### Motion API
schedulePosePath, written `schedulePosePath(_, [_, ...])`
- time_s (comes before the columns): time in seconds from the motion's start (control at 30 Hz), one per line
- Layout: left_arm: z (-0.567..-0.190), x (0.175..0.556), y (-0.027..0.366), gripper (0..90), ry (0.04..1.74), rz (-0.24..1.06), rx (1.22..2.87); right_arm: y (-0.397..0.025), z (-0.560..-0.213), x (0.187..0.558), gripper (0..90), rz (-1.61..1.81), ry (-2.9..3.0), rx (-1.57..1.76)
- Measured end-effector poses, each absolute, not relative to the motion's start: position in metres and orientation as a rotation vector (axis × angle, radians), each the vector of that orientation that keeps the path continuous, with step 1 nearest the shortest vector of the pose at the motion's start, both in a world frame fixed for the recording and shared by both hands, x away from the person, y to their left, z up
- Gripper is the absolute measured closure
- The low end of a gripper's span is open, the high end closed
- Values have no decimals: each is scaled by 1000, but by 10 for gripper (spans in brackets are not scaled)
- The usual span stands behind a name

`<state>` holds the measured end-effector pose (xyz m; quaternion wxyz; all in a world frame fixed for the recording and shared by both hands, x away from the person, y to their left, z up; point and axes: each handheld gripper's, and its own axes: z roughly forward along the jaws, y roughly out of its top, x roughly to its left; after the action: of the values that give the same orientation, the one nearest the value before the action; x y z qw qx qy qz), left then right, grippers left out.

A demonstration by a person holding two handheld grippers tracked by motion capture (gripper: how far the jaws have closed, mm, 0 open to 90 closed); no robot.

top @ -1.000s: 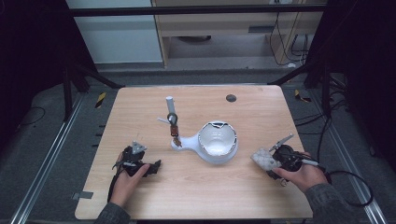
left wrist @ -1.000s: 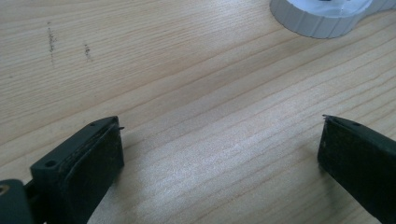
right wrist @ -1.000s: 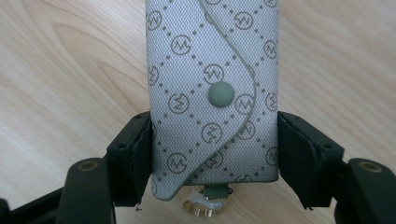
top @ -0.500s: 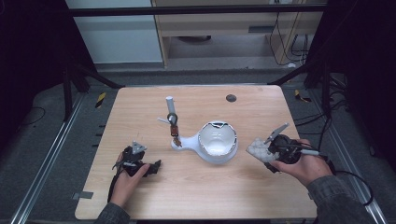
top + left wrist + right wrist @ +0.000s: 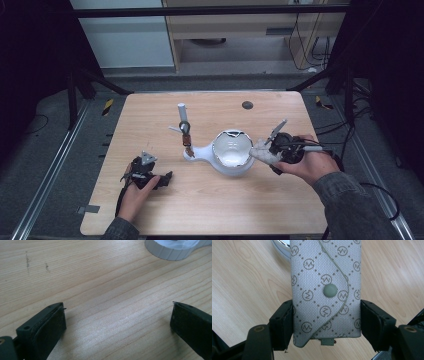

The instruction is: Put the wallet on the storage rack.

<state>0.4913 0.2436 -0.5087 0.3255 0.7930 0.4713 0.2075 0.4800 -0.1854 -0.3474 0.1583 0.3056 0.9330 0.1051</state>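
Left tongs (image 5: 162,177) rested on the counter (image 5: 210,210) at 8 o'clock, jaws held wide apart over bare wood, white bowl-shaped stand (image 5: 231,156) at centre, right tongs (image 5: 263,152) at 3 o'clock, clamped on a patterned grey pouch (image 5: 325,290) just beside the stand.

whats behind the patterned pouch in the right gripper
Past the grey patterned pouch held by the right gripper, a curved shiny rim shows on the wooden table. The pouch covers the rest of it.

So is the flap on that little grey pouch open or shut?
Shut. In the right gripper view, the pouch has its curved flap lying flat across the front, with the round snap on it, gripped by the right gripper.
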Motion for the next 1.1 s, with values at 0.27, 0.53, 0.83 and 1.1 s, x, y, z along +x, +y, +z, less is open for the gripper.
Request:
schedulePosePath(0.27, [-509,491,243,0,1234,543,2076,-171,-341,482,322,333,2685,839])
schedulePosePath(0.53, [-509,491,243,0,1234,540,2077,-159,-335,486,324,319,2695,801])
schedulePosePath(0.83, [-509,490,243,0,1230,541,2079,-143,-337,485,324,304,2731,744])
schedulePosePath(1.1, [-509,490,243,0,1226,541,2082,-133,-342,488,324,286,2760,729])
